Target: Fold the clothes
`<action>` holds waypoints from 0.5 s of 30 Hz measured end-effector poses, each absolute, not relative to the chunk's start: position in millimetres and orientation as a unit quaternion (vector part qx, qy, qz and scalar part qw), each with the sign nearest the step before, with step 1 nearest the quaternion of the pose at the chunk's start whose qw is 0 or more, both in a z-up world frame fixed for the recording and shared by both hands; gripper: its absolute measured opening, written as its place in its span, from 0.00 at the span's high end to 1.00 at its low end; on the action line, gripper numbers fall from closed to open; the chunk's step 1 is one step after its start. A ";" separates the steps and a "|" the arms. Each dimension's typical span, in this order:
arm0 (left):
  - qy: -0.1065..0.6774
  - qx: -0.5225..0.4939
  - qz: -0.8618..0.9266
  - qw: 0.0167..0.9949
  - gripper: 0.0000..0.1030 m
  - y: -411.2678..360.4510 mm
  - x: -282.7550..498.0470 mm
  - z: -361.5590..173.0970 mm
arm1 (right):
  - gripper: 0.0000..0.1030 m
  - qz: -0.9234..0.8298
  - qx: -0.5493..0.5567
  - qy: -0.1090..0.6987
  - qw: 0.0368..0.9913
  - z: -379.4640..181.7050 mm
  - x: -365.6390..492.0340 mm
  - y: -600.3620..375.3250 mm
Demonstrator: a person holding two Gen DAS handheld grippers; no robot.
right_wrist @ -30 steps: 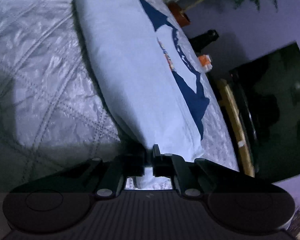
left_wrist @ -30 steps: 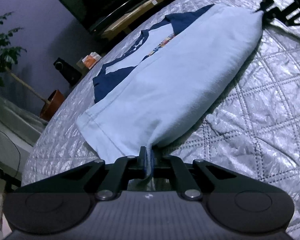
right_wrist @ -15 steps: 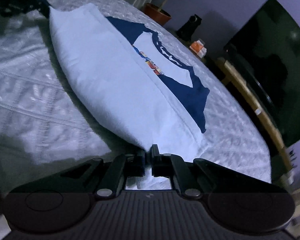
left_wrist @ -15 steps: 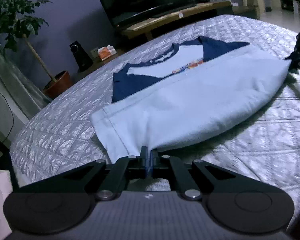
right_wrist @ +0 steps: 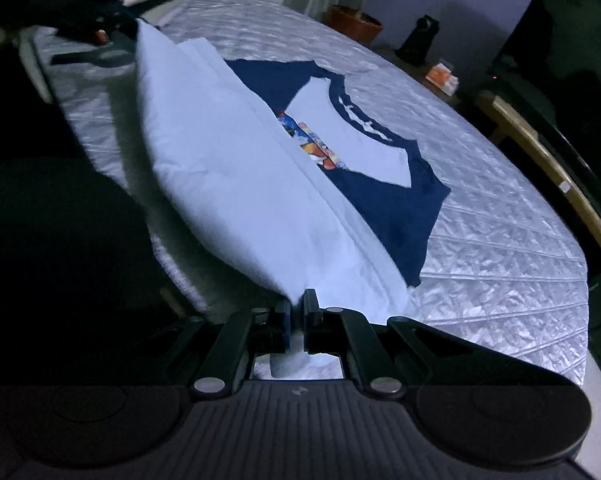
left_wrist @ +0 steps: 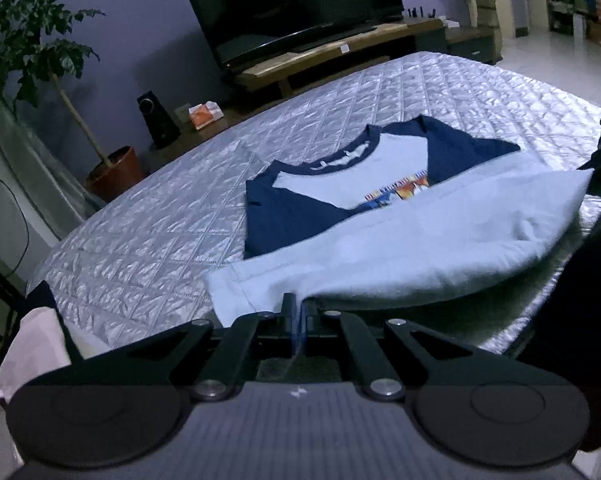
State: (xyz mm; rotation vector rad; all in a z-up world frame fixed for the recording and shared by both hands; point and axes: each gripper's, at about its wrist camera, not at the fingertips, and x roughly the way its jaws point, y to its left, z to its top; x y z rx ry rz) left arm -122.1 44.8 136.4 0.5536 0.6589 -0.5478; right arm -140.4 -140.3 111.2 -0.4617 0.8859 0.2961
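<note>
A light blue T-shirt with navy sleeves and collar lies on the quilted silver bedspread. Its lower half is lifted and doubled up toward the chest print. My left gripper is shut on one hem corner. My right gripper is shut on the opposite hem corner of the T-shirt. The fabric hangs taut between the two, above the bedspread. In the left wrist view the right gripper's dark frame shows at the far right edge.
A television on a low wooden stand is behind the bed. A potted plant, a black speaker and an orange box stand at the left. White cloth lies by the near-left bed edge.
Both grippers have risen and swung toward the collar, carrying the hem with them. More of the room and the collar end now shows. Both stay closed on the shirt.
</note>
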 end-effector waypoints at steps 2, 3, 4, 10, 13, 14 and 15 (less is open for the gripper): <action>0.319 0.255 -0.268 0.873 0.98 49.7 -119.2 142.1 | 0.94 0.144 -0.217 0.422 0.869 120.5 -146.0 -139.5; 0.318 0.247 -0.271 0.874 0.98 50.9 -117.6 145.5 | 0.94 0.143 -0.215 0.419 0.871 125.5 -145.2 -140.2; 0.317 0.240 -0.273 0.876 0.98 51.6 -114.7 149.1 | 0.94 0.142 -0.212 0.415 0.873 130.2 -140.3 -142.4; 0.309 0.212 -0.270 0.887 0.98 50.6 -78.9 166.7 | 0.94 0.127 -0.198 0.391 0.890 155.6 -90.7 -158.8; 0.306 0.205 -0.261 0.892 0.98 45.1 -49.9 169.6 | 0.94 0.114 -0.183 0.383 0.898 163.3 -63.3 -174.2; 0.305 0.204 -0.257 0.894 0.98 42.5 -38.6 169.8 | 0.94 0.109 -0.179 0.383 0.900 164.6 -51.7 -180.2; 0.306 0.199 -0.253 0.896 0.98 40.9 -29.9 169.8 | 0.94 0.104 -0.173 0.383 0.902 165.2 -41.0 -185.5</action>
